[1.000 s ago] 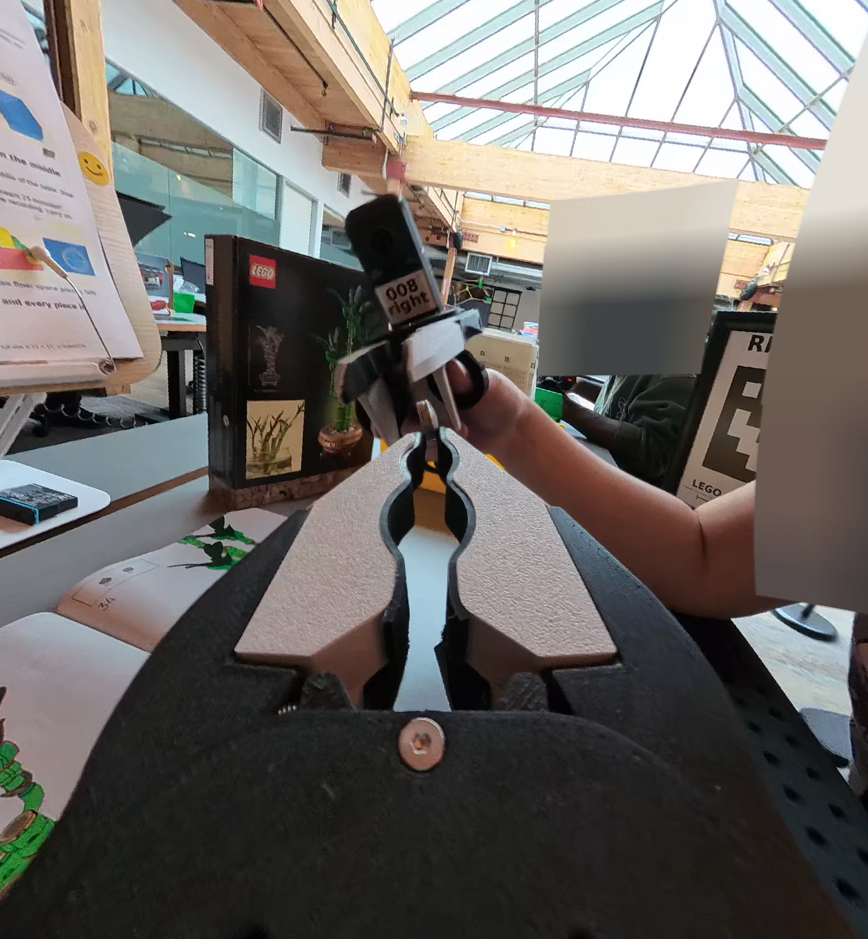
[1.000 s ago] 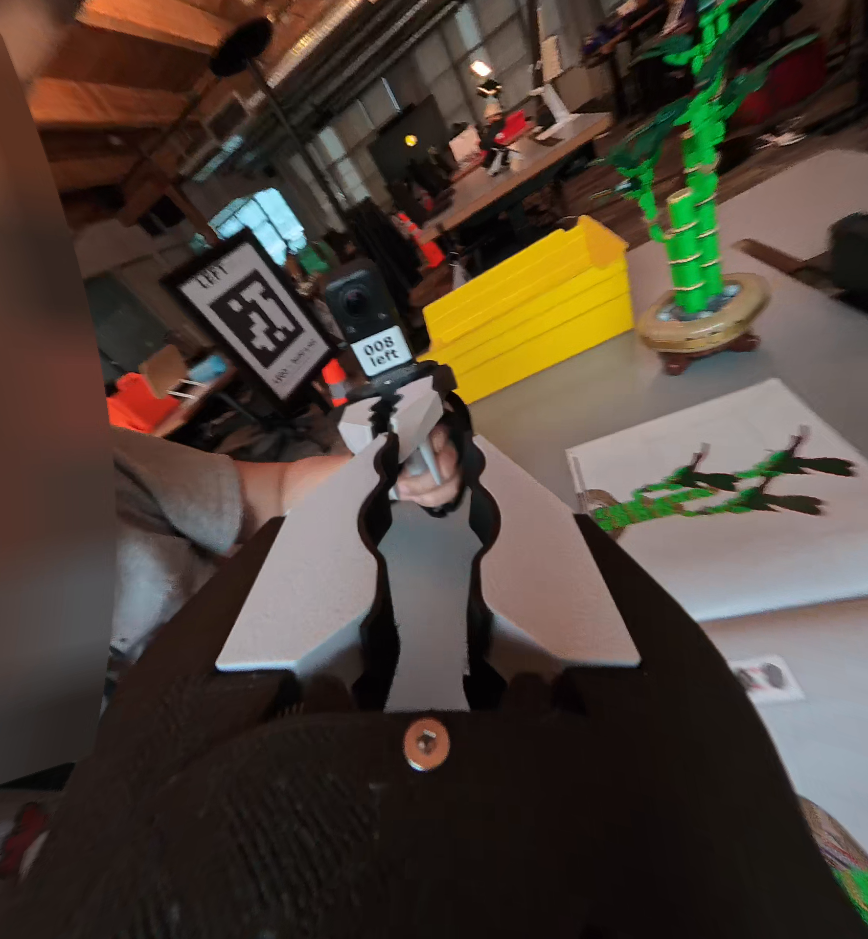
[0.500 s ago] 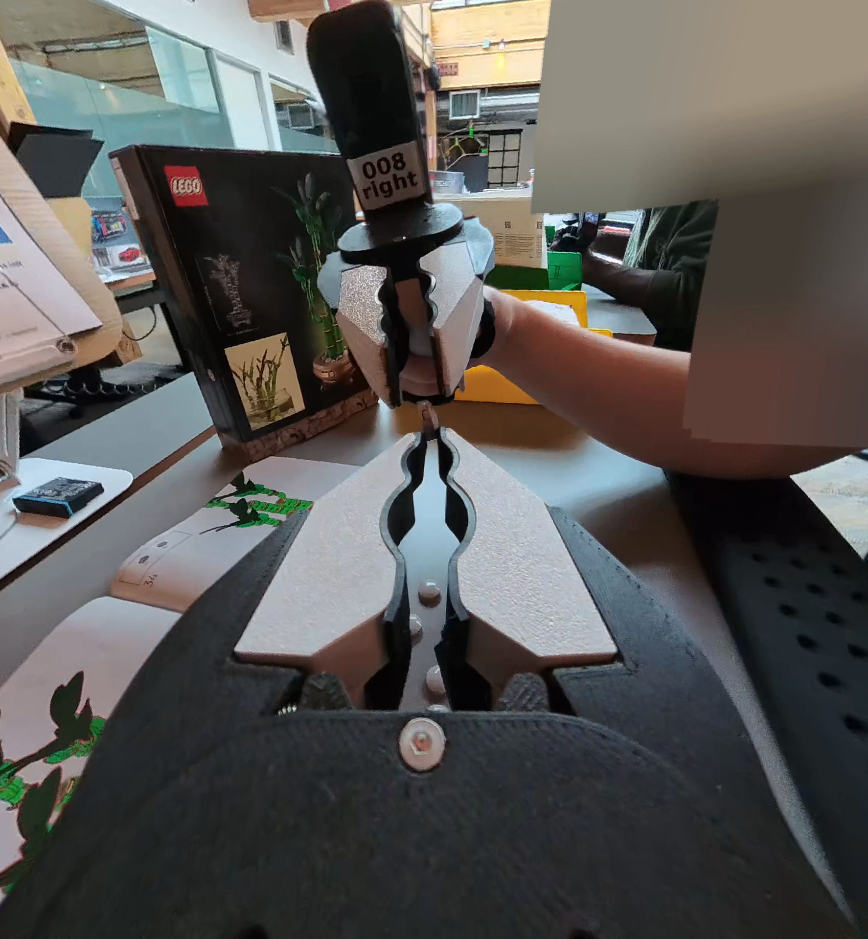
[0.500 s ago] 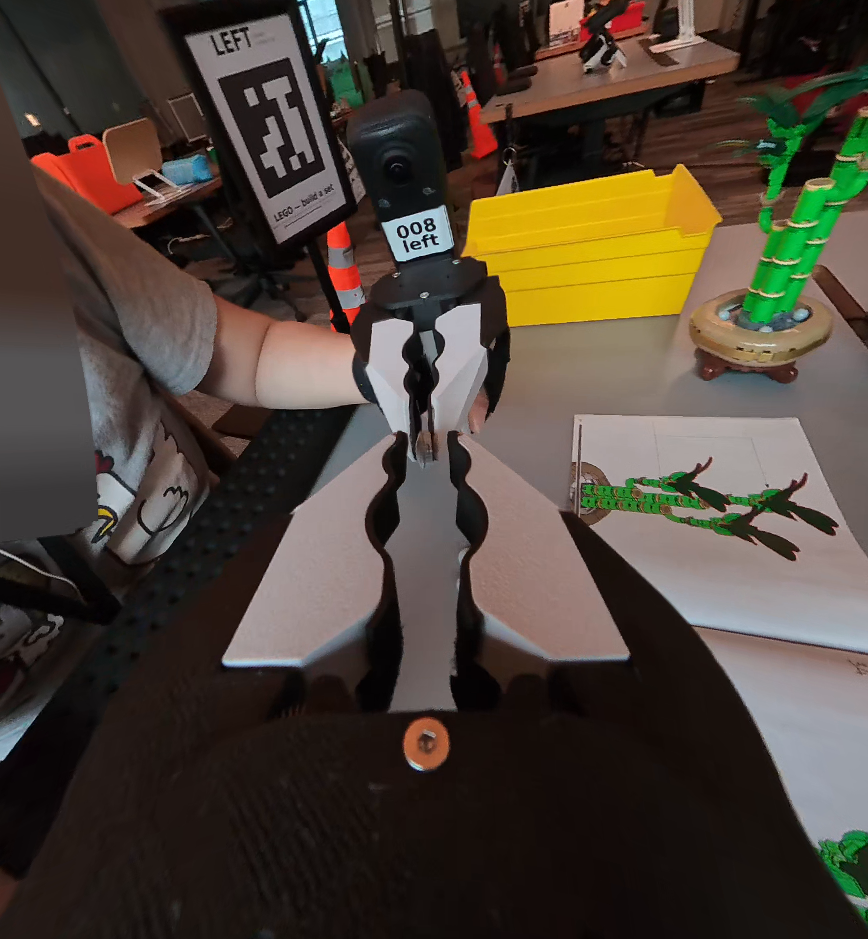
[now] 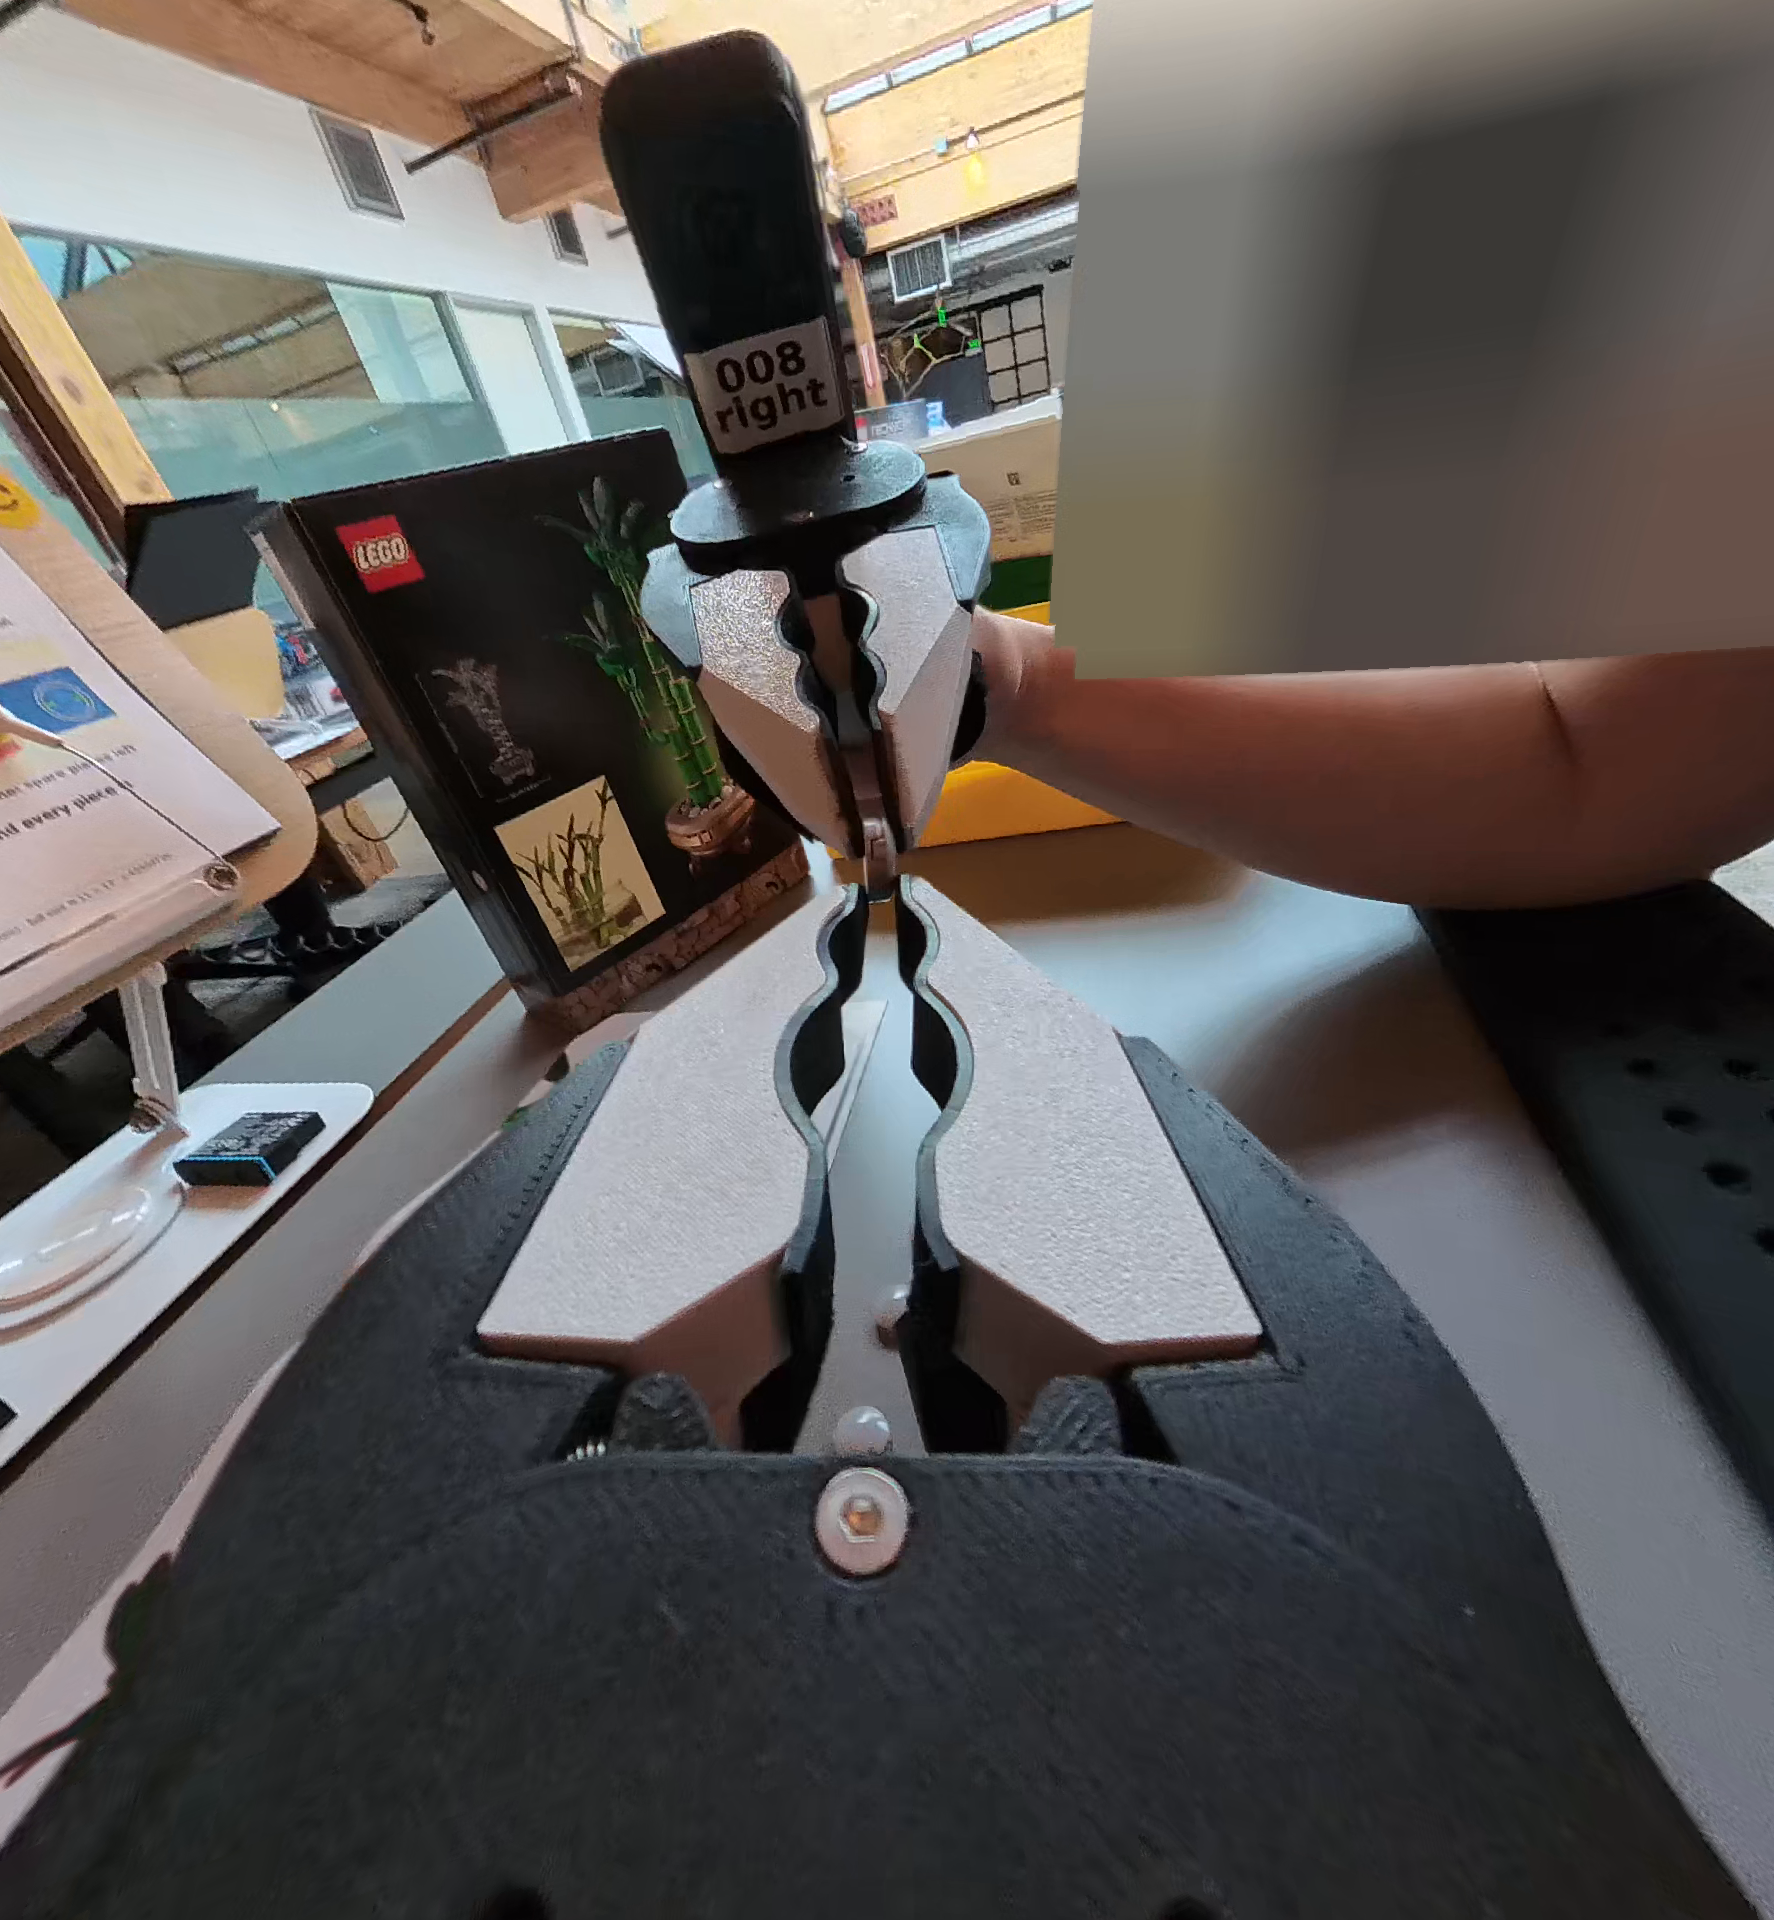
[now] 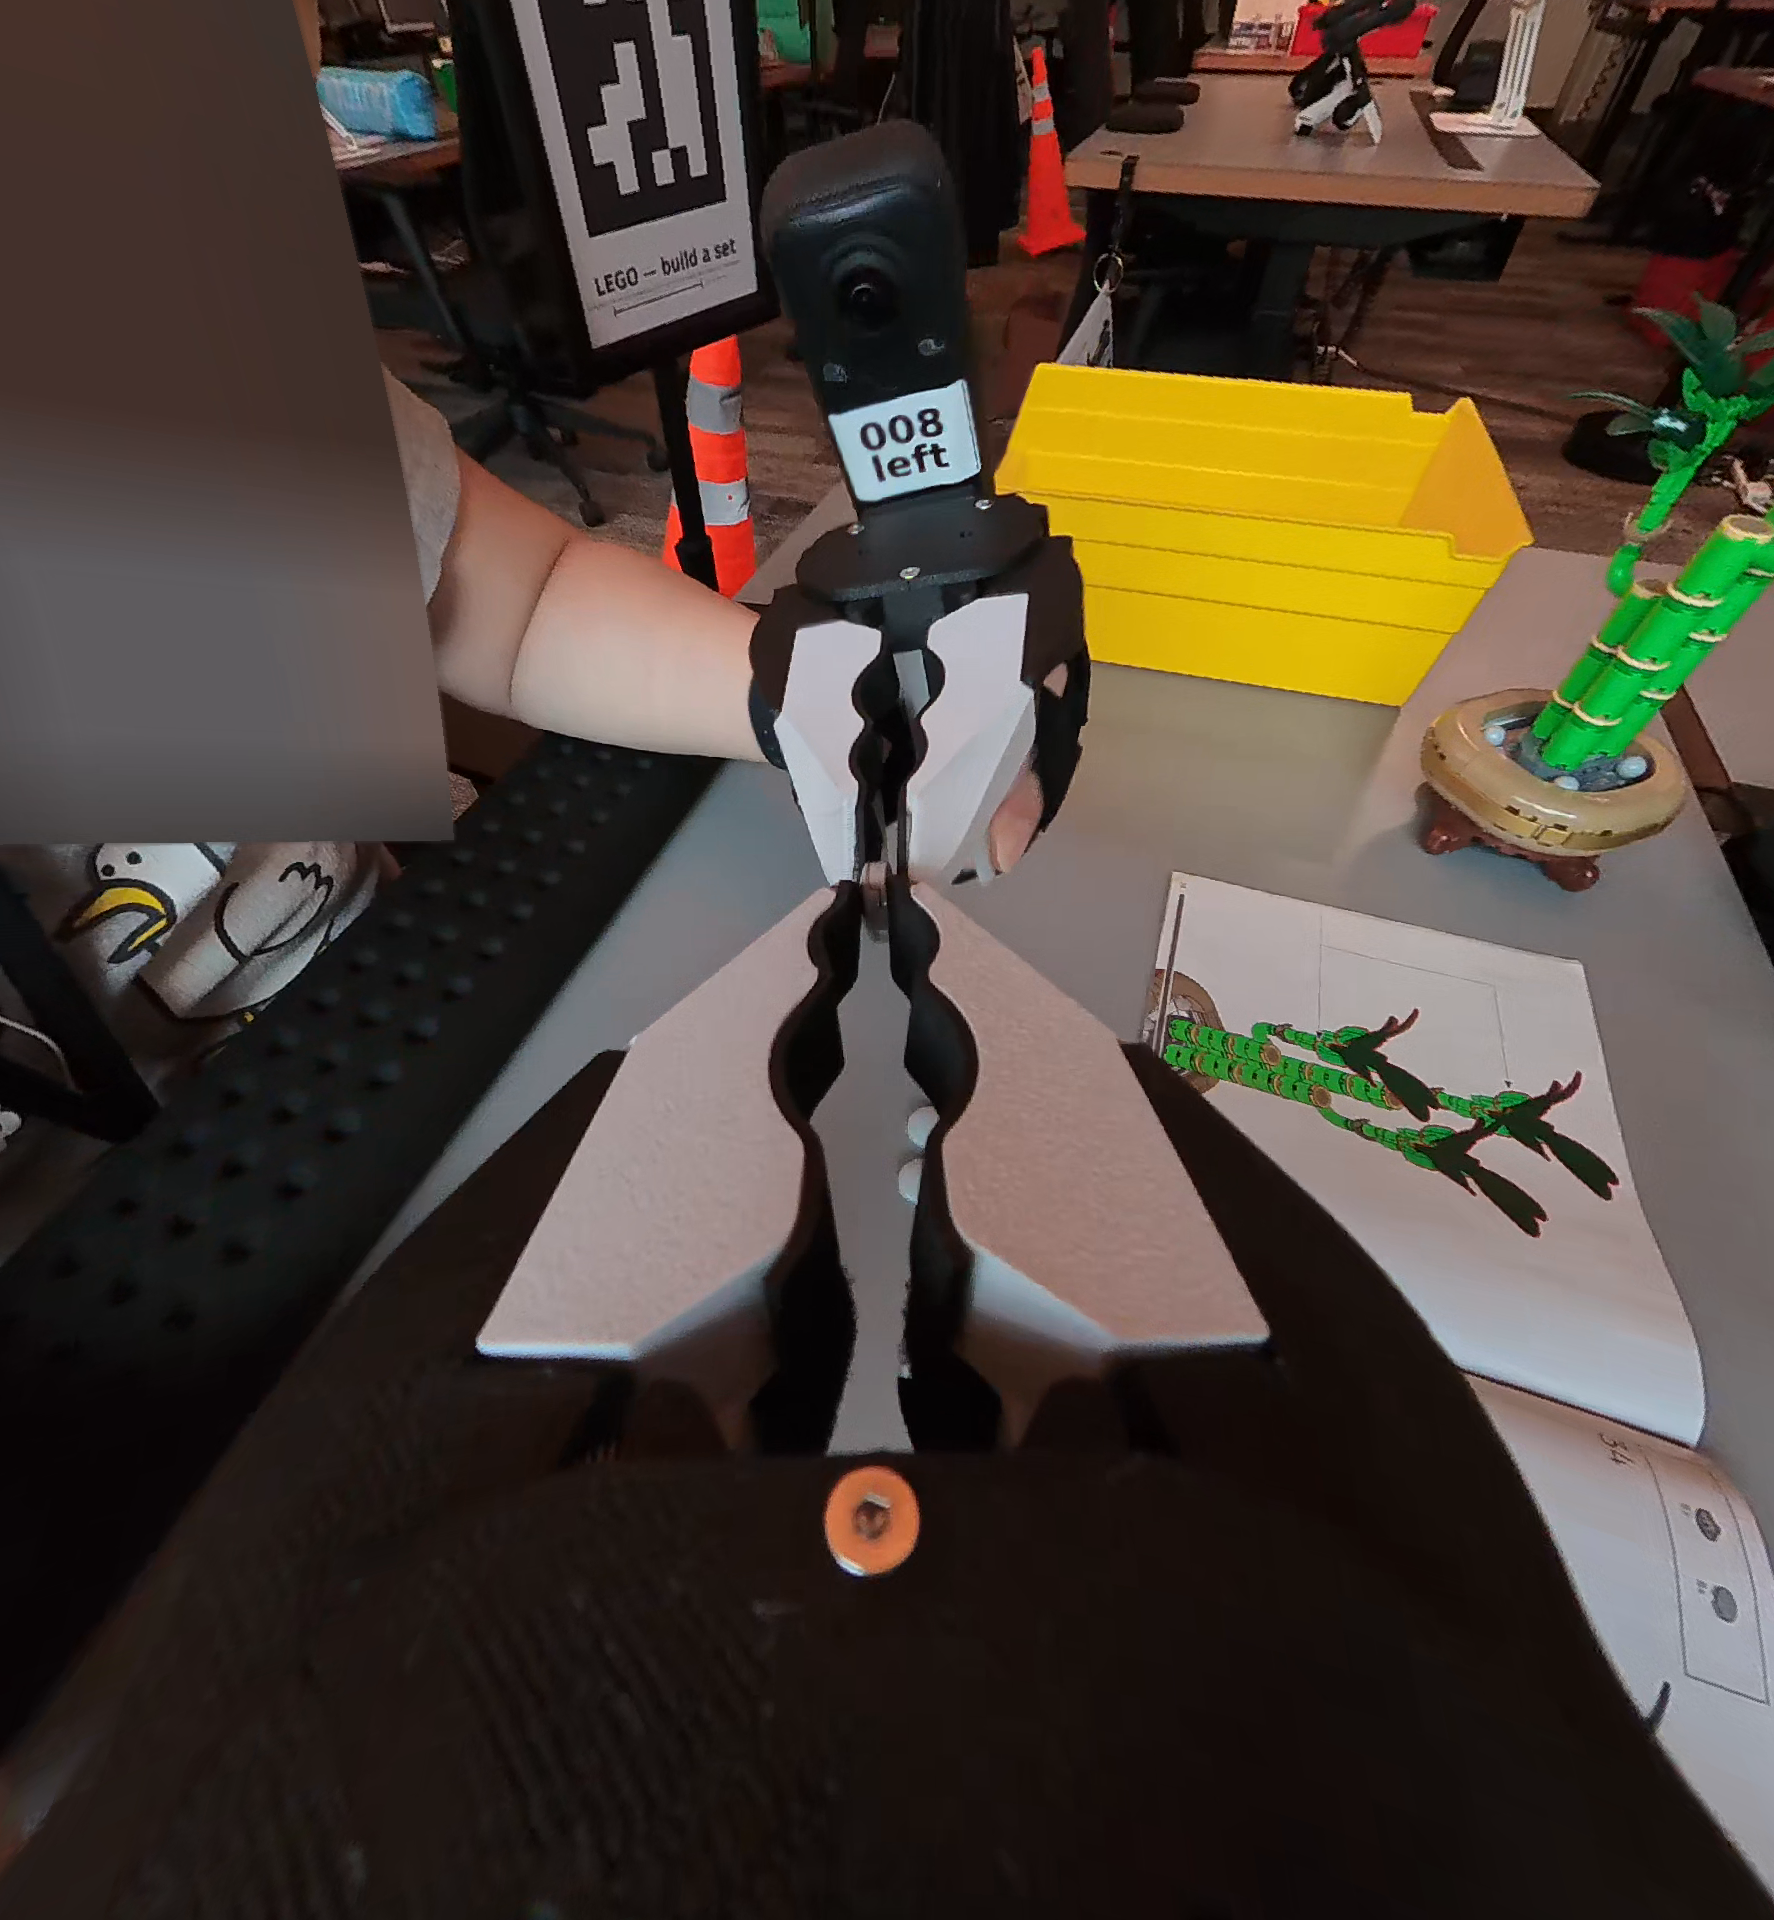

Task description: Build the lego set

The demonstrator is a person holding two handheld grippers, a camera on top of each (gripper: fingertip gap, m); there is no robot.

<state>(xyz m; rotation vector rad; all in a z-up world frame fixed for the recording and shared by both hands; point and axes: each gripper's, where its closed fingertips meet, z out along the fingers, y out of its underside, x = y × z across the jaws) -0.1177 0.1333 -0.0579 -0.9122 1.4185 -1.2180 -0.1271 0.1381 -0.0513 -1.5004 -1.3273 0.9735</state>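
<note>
My left gripper (image 5: 875,896) and my right gripper (image 6: 875,906) point at each other, tip to tip, a little above the grey table (image 5: 1278,1039). A small tan Lego piece (image 5: 875,840) sits pinched where the tips meet; it also shows in the right wrist view (image 6: 875,891). Both pairs of jaws are closed down to a narrow slit on it. The right gripper (image 5: 867,821) fills the middle of the left wrist view, and the left gripper (image 6: 881,864) the middle of the right wrist view. A green bamboo model (image 6: 1672,623) in a tan pot stands at the far right.
Small white round pieces (image 6: 919,1124) lie on the table under the grippers. An open instruction booklet (image 6: 1382,1195) lies to the right, with a yellow bin (image 6: 1257,540) behind it. The Lego box (image 5: 550,727) stands upright. A black perforated mat (image 6: 291,1039) runs along the table's edge. Less than 4 cm separates the two grippers' tips. The green bamboo model (image 6: 1672,623) is about equally far from each gripper, around 35 cm.
Both grippers have stayed tip to tip on the small piece. The pair has tilted down from pointing up at the roof and has come lower over the table.
</note>
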